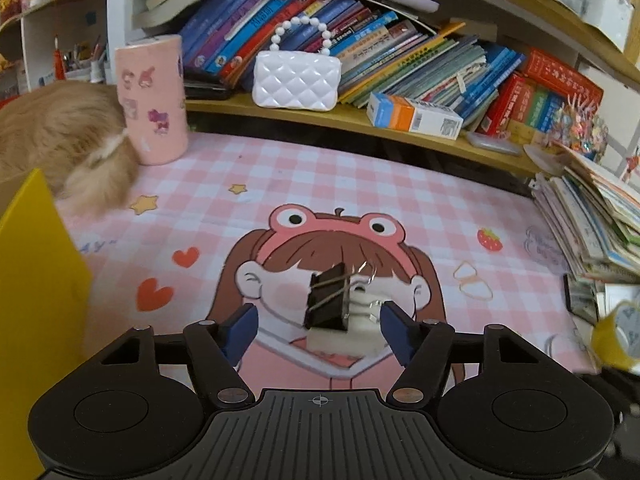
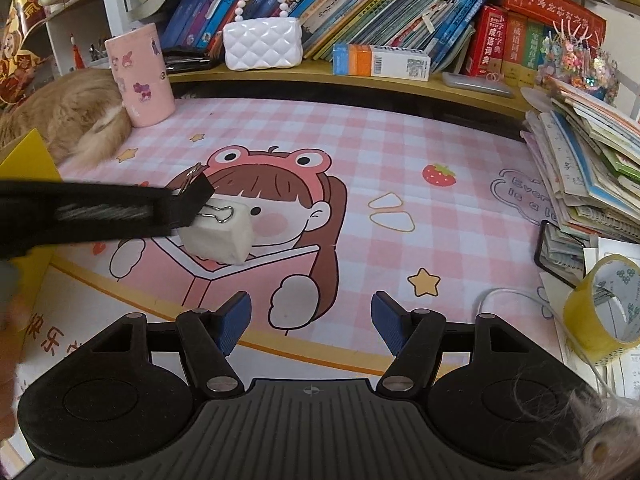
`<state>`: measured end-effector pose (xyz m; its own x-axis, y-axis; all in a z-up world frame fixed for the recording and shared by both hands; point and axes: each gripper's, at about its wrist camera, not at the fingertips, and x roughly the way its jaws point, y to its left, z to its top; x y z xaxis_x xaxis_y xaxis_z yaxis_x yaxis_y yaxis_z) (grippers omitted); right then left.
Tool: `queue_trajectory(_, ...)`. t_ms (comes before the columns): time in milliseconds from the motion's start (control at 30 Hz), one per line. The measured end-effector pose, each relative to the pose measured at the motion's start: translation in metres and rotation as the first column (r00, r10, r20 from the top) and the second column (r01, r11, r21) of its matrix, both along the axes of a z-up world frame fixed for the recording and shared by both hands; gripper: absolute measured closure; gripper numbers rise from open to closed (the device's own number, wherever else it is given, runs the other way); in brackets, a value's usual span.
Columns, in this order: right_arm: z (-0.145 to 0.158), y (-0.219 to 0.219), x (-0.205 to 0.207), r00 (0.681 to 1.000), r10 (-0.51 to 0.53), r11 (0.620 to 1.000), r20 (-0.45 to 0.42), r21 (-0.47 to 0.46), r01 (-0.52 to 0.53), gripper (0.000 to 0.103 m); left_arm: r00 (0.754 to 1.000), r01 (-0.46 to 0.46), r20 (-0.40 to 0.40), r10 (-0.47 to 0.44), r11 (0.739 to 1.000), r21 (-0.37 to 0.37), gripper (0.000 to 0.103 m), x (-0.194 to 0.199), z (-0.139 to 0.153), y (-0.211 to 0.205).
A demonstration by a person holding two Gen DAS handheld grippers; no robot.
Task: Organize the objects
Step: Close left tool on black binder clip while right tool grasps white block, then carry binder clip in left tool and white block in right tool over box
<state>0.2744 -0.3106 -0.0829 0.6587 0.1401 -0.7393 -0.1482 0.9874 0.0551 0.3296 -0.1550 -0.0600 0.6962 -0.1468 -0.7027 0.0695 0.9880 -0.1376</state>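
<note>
Left wrist view: my left gripper (image 1: pixel 318 330) has fingers apart, the binder clip (image 1: pixel 327 301) on the white eraser block (image 1: pixel 344 340) sitting between them, touching neither that I can tell. Clip's long axis runs near to far. My right gripper (image 2: pixel 311 326) hangs spread, holding nothing, well apart. Beyond lies the pink desk mat (image 1: pixel 360 184).

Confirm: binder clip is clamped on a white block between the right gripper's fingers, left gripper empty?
Sides are swapped. The black binder clip on the white block sits between the left gripper fingers, per the left wrist view; the right gripper is empty.
</note>
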Motion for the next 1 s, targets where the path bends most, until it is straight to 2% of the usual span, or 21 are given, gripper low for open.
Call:
queue_trajectory(67,0.0,0.001,0.001,1.0,0.015,1.0,0.0,0.003,-0.015,0.039,1.0,-0.011,-0.013,0.011,1.0,-0.028,0.039,0.007,-0.006,0.0)
queue_trajectory(100,0.0,0.002,0.001,1.0,0.024,1.0,0.002,0.004,-0.024,0.039,1.0,-0.017,-0.022,0.016,0.999,-0.038,0.045,0.011,-0.009,0.0)
queue_trajectory(200,0.0,0.005,0.0,0.999,0.053,0.999,0.013,0.003,-0.053,0.039,0.999,-0.032,-0.032,0.03,0.997,-0.071,0.052,0.02,-0.016,0.003)
queue_trajectory(300,-0.002,0.009,0.002,0.997,0.076,0.997,0.016,0.007,-0.077,0.039,0.999,-0.029,-0.043,0.023,0.99,-0.136,0.078,0.024,-0.015,0.009)
queue_trajectory(333,-0.002,0.011,0.003,0.996,0.085,0.996,0.017,0.008,-0.085,0.039,0.999,-0.029,-0.048,0.022,0.988,-0.151,0.08,0.025,-0.013,0.012)
queue_trajectory(433,-0.004,0.019,0.009,0.993,0.118,0.993,0.033,0.002,-0.118,0.039,0.999,-0.044,-0.036,0.038,0.982,-0.184,0.08,0.016,-0.003,0.024)
queue_trajectory(600,-0.009,0.037,0.022,0.982,0.175,0.984,0.07,-0.007,-0.175,0.039,0.996,-0.085,-0.003,0.086,0.98,-0.18,0.08,-0.012,0.02,0.047)
queue_trajectory(900,-0.024,0.067,0.053,0.973,0.214,0.977,0.083,-0.015,-0.213,0.039,0.989,-0.142,0.017,0.145,0.982,-0.123,0.08,-0.069,0.049,0.075)
queue_trajectory(1000,-0.03,0.073,0.061,0.977,0.203,0.979,0.072,-0.042,-0.2,0.043,0.989,-0.141,0.026,0.145,0.984,-0.11,0.08,-0.081,0.054,0.077)
